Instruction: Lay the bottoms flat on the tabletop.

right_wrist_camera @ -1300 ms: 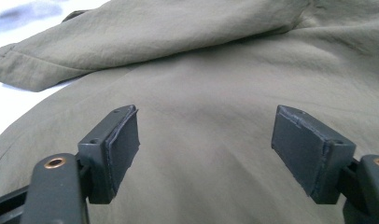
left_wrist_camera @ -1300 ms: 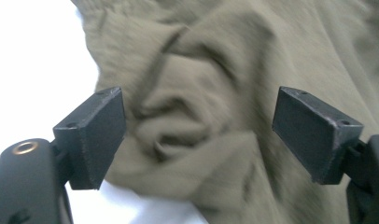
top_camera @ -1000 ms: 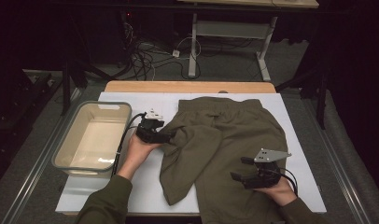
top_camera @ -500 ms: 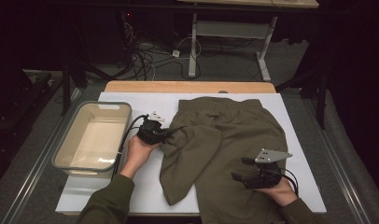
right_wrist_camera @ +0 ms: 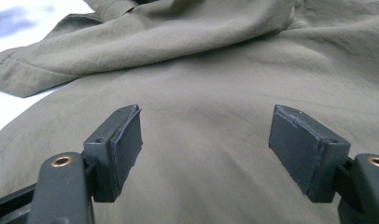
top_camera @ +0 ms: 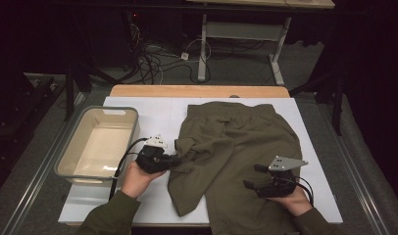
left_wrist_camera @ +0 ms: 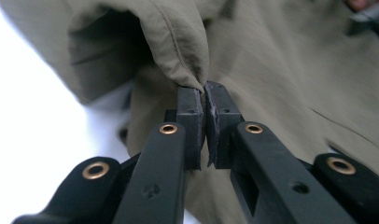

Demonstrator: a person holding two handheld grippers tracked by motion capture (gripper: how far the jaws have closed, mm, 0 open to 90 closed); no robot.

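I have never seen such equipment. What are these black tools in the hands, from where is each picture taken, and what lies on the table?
A person holds a hand tool with two jaws in each hand. One picture comes from a camera above the table; the two close ones come from cameras mounted on the tools.

On the white table lie olive shorts and an empty plastic bin at the left.

The left gripper is shut on a fold at the cloth's edge. The right gripper stands open above the cloth and holds nothing.
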